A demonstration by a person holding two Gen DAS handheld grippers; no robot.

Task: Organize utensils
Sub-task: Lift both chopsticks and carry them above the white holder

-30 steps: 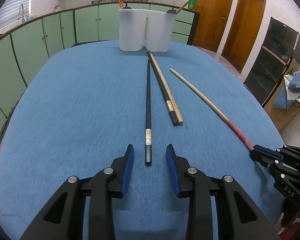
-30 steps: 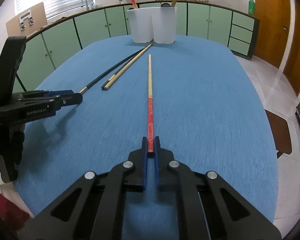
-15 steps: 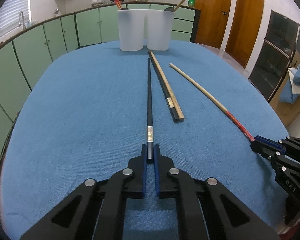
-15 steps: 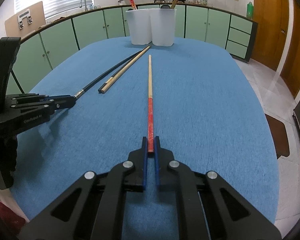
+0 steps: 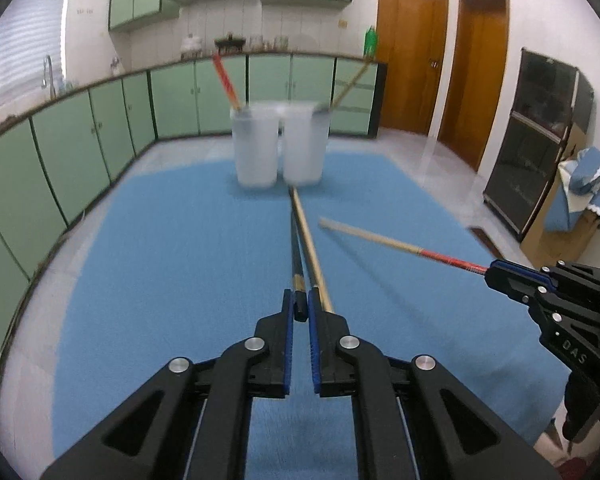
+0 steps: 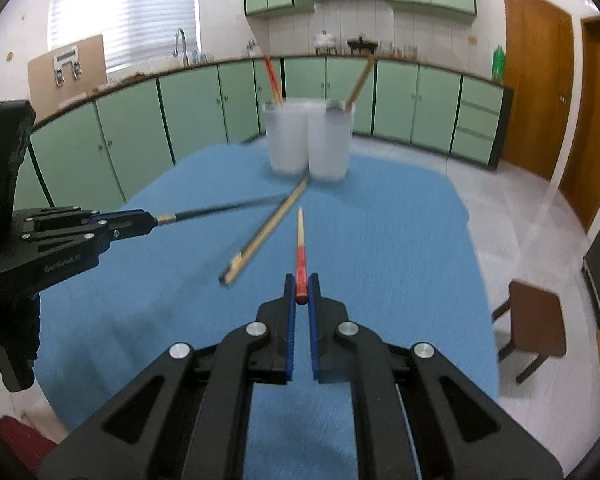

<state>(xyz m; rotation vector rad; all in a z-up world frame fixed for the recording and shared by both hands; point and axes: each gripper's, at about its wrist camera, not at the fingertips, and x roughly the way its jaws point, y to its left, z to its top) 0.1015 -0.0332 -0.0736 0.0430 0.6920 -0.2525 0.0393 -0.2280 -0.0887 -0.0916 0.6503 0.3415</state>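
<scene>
My left gripper (image 5: pixel 300 307) is shut on the end of a black chopstick (image 5: pixel 294 252) and holds it lifted above the blue table. My right gripper (image 6: pixel 301 289) is shut on the red end of a wooden chopstick (image 6: pixel 300 240), also lifted; it shows at the right of the left wrist view (image 5: pixel 396 245). A wooden and black chopstick pair (image 6: pixel 266 232) lies on the cloth, pointing at the two white holder cups (image 6: pixel 308 140). The left cup holds red chopsticks (image 6: pixel 273 80); the right cup holds a wooden-handled utensil (image 6: pixel 360 80).
The blue cloth (image 5: pixel 180 240) covers the oval table. Green cabinets (image 5: pixel 80 140) run along the back and left. A brown stool (image 6: pixel 536 320) stands to the right of the table. Wooden doors (image 5: pixel 412 68) and a dark cabinet (image 5: pixel 540 140) are on the right.
The left gripper closed on the black chopstick. Both grippers have lifted their chopsticks off the cloth and tilted upward, so more of the room shows.
</scene>
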